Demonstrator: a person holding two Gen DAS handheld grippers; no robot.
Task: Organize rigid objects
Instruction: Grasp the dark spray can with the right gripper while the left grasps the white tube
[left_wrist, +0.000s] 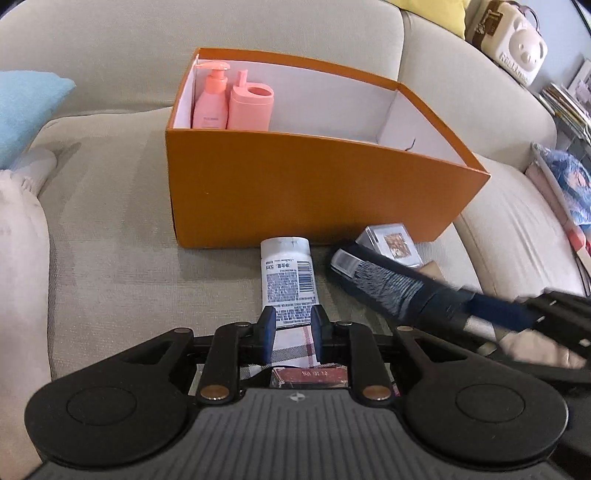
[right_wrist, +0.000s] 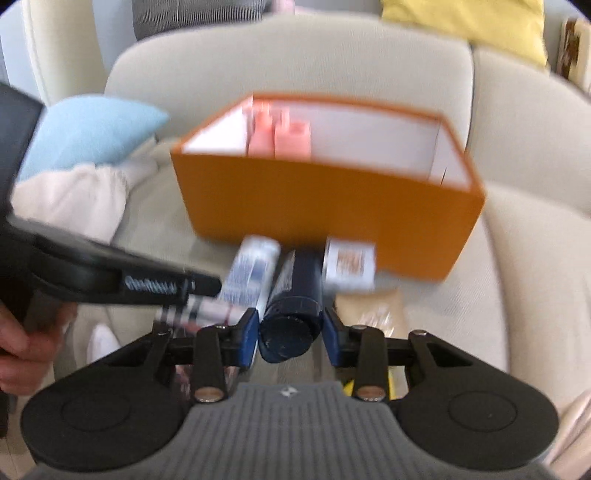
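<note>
Both tubes lay on the sofa before the orange box (left_wrist: 314, 192): left hand-held gripper (left_wrist: 293, 334) pinched the white tube (left_wrist: 286, 275) low, right hand-held gripper (right_wrist: 290, 334) clamped the navy tube (right_wrist: 295, 295) near its cap; light, squashy, probably slick.

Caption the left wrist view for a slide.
Left gripper closes on white tube before orange box holding two pink containers.

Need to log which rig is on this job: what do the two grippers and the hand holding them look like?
Both look identical. The left gripper and right gripper have matte black linkage arms with brass-coloured pivot pins, blue finger pads, and round black discs either side of a grey ribbed body bearing a small white emblem. A coil spring shows on the left one. Bare skin of a hand; no sleeve or cables visible.
</note>
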